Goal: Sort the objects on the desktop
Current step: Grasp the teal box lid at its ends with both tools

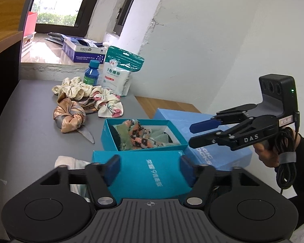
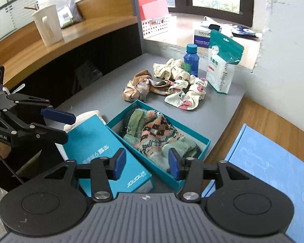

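Observation:
An open teal box point(image 1: 109, 133) point(image 2: 204, 143) on the grey desk holds fuzzy patterned socks point(image 1: 140, 135) point(image 2: 158, 135). Its teal lid point(image 1: 150, 172) point(image 2: 103, 151) lies beside it. My left gripper point(image 1: 150, 169) point(image 2: 58, 125) is open, its fingers wide apart over the lid. My right gripper point(image 2: 146, 165) point(image 1: 192, 134) is open and empty, hovering over the box's near end. Several scrunchies lie behind: a satin tan one point(image 1: 70, 117) point(image 2: 136, 89), a floral one point(image 1: 73, 88) point(image 2: 170, 68) and a cherry-print one point(image 1: 109, 105) point(image 2: 187, 95).
A blue bottle point(image 1: 92, 74) point(image 2: 191, 60) and a bandage pouch point(image 1: 119, 73) point(image 2: 223, 64) stand at the desk's back. A light blue box point(image 1: 210, 141) point(image 2: 273, 162) lies to the right. White cloth point(image 1: 69, 162) point(image 2: 83, 117) lies under the lid. A glove box point(image 1: 83, 51) sits on the sill.

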Demonstrator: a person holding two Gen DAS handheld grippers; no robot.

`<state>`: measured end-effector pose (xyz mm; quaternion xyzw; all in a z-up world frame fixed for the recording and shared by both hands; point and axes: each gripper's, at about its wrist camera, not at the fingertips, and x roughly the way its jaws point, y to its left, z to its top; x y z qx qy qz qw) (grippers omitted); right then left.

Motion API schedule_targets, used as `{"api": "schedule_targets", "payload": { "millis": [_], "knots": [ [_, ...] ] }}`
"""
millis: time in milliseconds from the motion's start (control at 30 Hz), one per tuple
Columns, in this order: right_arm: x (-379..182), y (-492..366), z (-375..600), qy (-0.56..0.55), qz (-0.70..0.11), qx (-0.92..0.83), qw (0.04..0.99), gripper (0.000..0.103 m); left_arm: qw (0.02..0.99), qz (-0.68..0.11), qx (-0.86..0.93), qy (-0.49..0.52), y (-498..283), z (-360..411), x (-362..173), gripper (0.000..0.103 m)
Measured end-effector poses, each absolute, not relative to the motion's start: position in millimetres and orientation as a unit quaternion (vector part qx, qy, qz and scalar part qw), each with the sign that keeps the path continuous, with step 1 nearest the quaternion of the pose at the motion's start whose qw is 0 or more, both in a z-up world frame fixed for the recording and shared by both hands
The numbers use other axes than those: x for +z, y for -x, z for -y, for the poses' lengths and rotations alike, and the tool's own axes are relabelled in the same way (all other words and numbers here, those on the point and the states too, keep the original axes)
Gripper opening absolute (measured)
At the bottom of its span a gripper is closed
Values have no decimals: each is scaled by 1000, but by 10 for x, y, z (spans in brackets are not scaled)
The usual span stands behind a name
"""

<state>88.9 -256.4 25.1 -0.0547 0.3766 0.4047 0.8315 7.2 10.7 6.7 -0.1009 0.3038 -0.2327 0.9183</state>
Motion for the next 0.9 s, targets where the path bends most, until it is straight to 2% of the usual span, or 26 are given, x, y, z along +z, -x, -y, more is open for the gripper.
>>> {"api": "schedule_targets", "payload": {
  "millis": [200, 267, 500, 600, 900],
  "knots": [
    [207, -642, 2705, 41, -369, 400, 838, 63, 927, -299, -207, 96, 106, -48, 11, 82],
    [184, -552, 2732, 44, -363, 398, 841, 75, 930, -298, -196, 92, 160, -41, -8, 84],
    [78, -286, 2759, 46, -345, 398, 848, 85, 936, -300, -173, 67, 298, -33, -55, 87],
    [19, -204, 2759, 41, -337, 396, 853, 94, 938, -298, -172, 47, 320, -32, -87, 88],
    [-248, -79, 2659, 31, -339, 389, 856, 97, 937, -298, -180, 9, 292, -86, -272, 88]
  ]
}}
